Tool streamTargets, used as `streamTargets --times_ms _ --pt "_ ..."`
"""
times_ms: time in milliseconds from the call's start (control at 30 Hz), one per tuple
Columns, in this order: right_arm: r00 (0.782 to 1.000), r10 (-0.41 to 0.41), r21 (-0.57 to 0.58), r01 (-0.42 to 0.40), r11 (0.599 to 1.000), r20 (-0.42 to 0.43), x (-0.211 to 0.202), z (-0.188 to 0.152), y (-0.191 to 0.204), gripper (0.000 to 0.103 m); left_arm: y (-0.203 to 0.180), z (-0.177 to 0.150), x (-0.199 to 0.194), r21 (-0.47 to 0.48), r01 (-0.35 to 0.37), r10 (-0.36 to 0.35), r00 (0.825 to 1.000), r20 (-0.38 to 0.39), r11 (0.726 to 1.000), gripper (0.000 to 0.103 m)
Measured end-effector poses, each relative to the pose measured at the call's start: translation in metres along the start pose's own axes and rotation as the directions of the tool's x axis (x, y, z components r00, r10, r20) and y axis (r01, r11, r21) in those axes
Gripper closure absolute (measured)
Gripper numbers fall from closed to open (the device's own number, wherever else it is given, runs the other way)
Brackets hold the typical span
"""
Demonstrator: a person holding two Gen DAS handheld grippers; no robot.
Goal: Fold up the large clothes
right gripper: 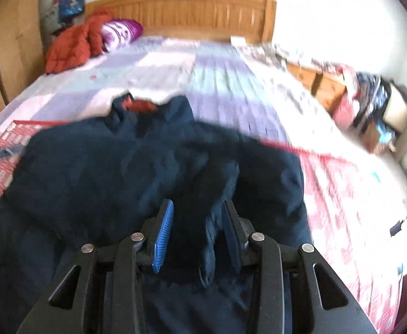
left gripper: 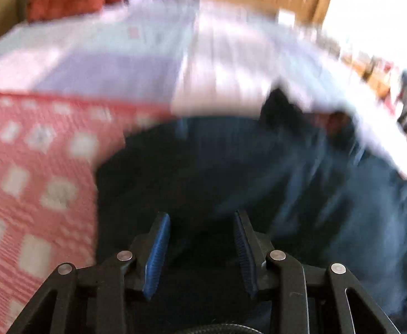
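A large dark navy jacket (right gripper: 125, 167) with an orange-red collar lining (right gripper: 139, 106) lies spread on the bed. In the left wrist view the jacket (left gripper: 231, 172) fills the centre, blurred. My left gripper (left gripper: 202, 217) is open just above the jacket's near part, nothing between its blue pads. My right gripper (right gripper: 198, 204) is open over the jacket, with a raised fold of navy fabric (right gripper: 211, 239) standing between its pads, against the right one.
The bed has a pink patterned blanket (right gripper: 348, 194) at the near end and a lilac striped sheet (right gripper: 225, 83) further up. A red puffer jacket (right gripper: 72, 44) and purple pillow (right gripper: 120, 32) lie by the wooden headboard (right gripper: 192, 8). A cluttered bedside shelf (right gripper: 370, 105) stands at right.
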State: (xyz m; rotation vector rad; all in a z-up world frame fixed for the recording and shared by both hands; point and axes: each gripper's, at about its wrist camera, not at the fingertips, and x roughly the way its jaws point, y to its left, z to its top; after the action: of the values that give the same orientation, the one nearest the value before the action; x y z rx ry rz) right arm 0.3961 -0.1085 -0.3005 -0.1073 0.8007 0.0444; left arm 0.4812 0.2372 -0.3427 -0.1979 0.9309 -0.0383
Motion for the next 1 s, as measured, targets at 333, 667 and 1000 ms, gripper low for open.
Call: streamTargets --times_ms 333,667,1000 --pt "0.932 0.352 -0.213 -0.362 0.907 -0.088 0.06 0.091 0.112 0.039 0.019 -0.051 0.003 -0.02 -0.005 0.005 1.0 -0.02 1.0 0.062" --pt "0.747 0.469 -0.192 -0.606 0.772 -0.472 0.163 0.143 0.254 0.039 0.019 -0.059 0.003 -0.006 -0.007 0.007 0.999 0.045 1.0 0.062" --pt "0.634 0.437 -0.042 -0.596 0.802 -0.638 0.214 0.147 0.326 0.039 0.022 -0.063 0.002 -0.012 0.026 -0.025 0.997 0.075 1.0 0.062"
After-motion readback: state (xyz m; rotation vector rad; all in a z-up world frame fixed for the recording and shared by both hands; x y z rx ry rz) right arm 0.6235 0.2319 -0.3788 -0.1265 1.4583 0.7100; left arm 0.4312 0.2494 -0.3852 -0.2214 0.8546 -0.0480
